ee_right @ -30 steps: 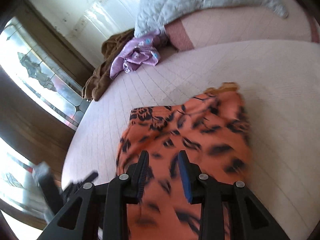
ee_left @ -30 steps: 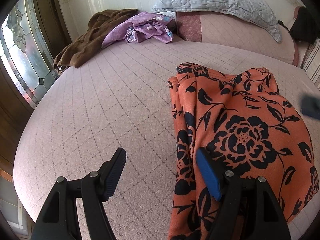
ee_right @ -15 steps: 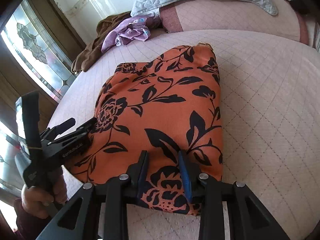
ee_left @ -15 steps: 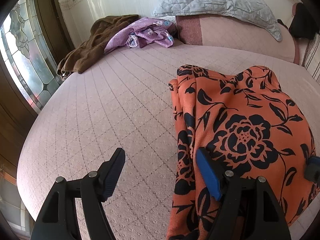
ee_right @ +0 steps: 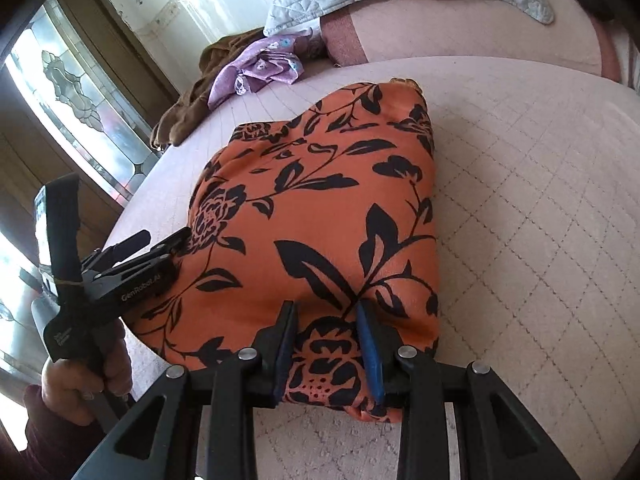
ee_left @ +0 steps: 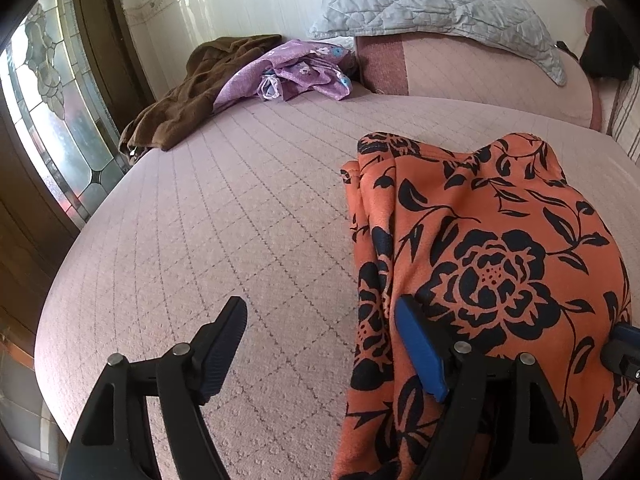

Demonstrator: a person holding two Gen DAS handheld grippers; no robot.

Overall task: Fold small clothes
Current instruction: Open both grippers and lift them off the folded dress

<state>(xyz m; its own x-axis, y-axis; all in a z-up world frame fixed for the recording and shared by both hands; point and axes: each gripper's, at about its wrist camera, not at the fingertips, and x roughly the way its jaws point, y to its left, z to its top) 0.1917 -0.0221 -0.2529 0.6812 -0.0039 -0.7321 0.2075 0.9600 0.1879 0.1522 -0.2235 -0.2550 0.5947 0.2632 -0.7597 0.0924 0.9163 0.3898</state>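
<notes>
The bed [ee_left: 240,208] fills nearly everything I see, its pink quilted cover serving as my folding surface. At twelve o'clock the grey pillow [ee_left: 432,4] leans on the pink headboard bolster [ee_left: 480,68], and at eleven o'clock a brown garment [ee_left: 188,92] and a purple flowered one [ee_left: 292,72] lie heaped together, well apart from my work, I judge waiting their turn.

The orange floral garment [ee_right: 320,208] lies already doubled over at the near edge of the bed; in my left view it sits at three to five o'clock, in my right view dead centre. It looks mostly folded, with smoothing or one more fold left.

My right gripper [ee_right: 326,346] sits at six o'clock with its near hem between narrow jaws; whether the pads truly pinch the cloth I cannot tell. My left gripper [ee_left: 320,354] is opening, wide apart: its blue finger [ee_left: 420,352] rests at the garment's left edge, the black one [ee_left: 224,344] over bare quilt, nothing pinched, presumably freeing that side.
</notes>
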